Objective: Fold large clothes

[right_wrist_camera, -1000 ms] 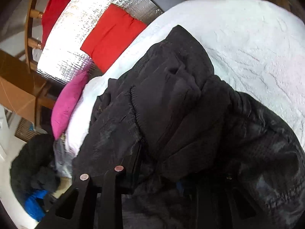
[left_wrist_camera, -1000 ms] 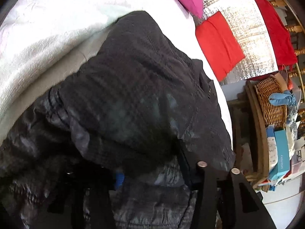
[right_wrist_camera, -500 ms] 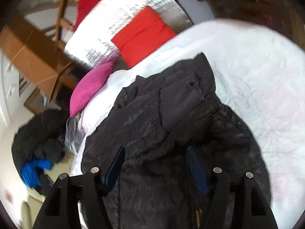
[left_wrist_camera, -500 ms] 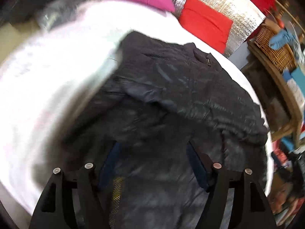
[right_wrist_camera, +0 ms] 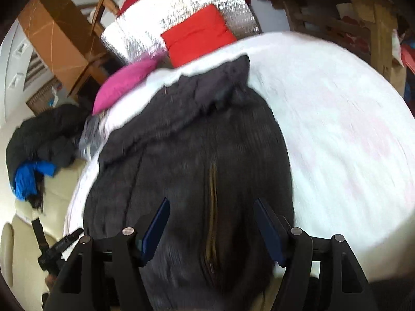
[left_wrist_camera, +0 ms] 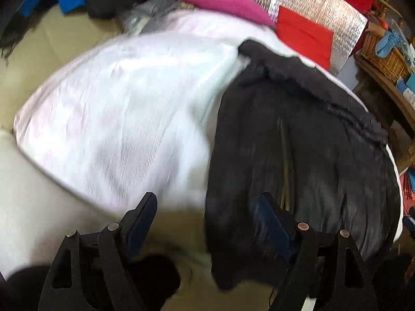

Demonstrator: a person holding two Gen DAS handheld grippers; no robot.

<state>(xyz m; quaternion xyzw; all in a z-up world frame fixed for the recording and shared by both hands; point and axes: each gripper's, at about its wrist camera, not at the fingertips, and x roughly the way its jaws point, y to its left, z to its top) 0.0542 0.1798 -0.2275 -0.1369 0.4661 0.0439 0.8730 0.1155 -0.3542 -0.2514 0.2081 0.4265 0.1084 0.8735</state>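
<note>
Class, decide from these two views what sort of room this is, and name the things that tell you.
Probably a cluttered bedroom at home: a black jacket lies on a white-covered bed, with a magenta pillow and a woven wicker basket nearby.

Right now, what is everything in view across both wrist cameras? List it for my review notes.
jacket: one, black, spread on the bed cover
bed cover: one, white, under the jacket
pillow: one, pink, at the far end of the cover
cushion: one, red, against the silver panel
silver panel: one, behind the cushion
basket: one, wicker, on the wooden shelf
clothes pile: black and blue, beside the bed
left gripper: black, jaws opening, nothing between them
right gripper: black, jaws opening over the jacket, gripping nothing
</note>
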